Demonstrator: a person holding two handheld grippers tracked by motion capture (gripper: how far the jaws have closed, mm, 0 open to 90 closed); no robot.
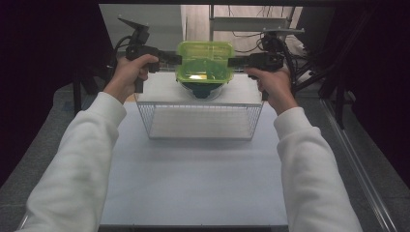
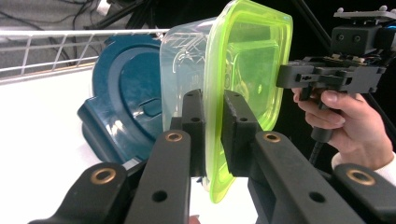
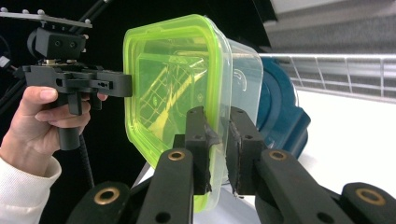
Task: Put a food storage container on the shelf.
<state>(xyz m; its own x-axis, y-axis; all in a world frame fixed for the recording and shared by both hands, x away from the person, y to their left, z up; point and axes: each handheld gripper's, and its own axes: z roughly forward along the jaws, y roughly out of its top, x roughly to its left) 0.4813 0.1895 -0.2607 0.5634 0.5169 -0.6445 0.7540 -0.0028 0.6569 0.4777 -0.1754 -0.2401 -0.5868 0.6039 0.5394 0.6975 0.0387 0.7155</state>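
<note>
A clear plastic container (image 1: 205,60) with a neon green lid (image 2: 252,60) hangs in the air, level in the high view, just beyond the wire basket. My left gripper (image 1: 176,59) is shut on its left rim; in the left gripper view the gripper (image 2: 214,119) pinches the lid's edge. My right gripper (image 1: 231,61) is shut on the opposite rim, and in the right gripper view the gripper (image 3: 223,140) clamps the lid (image 3: 173,79) and rim. A dark teal container (image 1: 203,89) sits directly under the held one, partly hidden by it.
A white wire basket (image 1: 200,121) stands mid-table, in front of the teal container (image 2: 123,107). The white table (image 1: 193,183) stretches toward the person. Dark frames and cables stand behind and at both sides.
</note>
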